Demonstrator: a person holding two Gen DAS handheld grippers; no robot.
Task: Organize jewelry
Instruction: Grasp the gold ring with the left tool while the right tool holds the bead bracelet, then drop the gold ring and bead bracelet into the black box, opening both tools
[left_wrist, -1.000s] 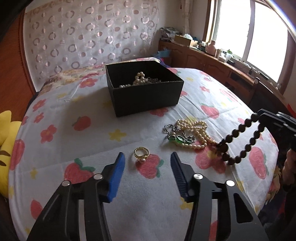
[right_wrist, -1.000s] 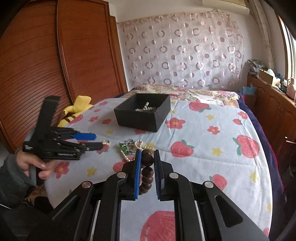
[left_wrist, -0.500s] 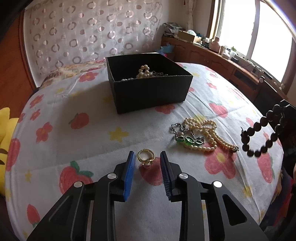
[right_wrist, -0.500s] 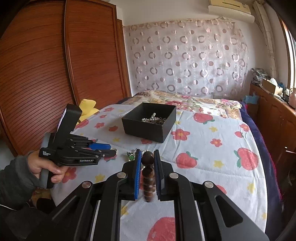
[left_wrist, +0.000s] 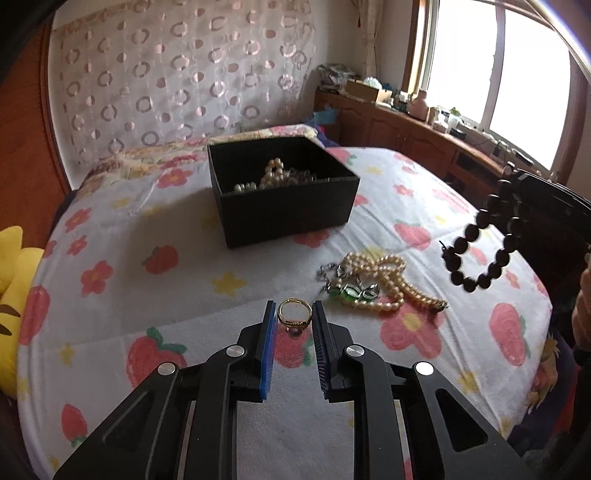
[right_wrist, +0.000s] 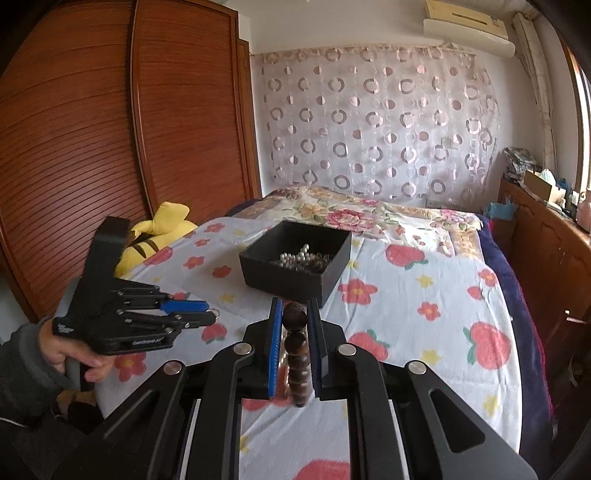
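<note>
My left gripper (left_wrist: 294, 309) is shut on a gold ring (left_wrist: 294, 315) and holds it just above the strawberry-print bedsheet. My right gripper (right_wrist: 294, 308) is shut on a dark bead bracelet (right_wrist: 297, 354), which hangs in the air; the bracelet (left_wrist: 480, 243) also shows at the right of the left wrist view. A black box (left_wrist: 282, 194) with pearls inside stands further back on the bed; it also shows in the right wrist view (right_wrist: 295, 264). A pearl necklace (left_wrist: 384, 280) and a green-stone chain (left_wrist: 351, 291) lie on the sheet right of the ring.
A yellow plush toy (left_wrist: 14, 280) lies at the bed's left edge. A wooden sideboard (left_wrist: 424, 136) with clutter runs under the window at the right. A wooden wardrobe (right_wrist: 110, 147) stands left of the bed. A patterned curtain (right_wrist: 369, 122) hangs behind.
My left gripper moved forward around the gold ring and closed on it. My right gripper lifted the dark bead bracelet up off the sheet.
</note>
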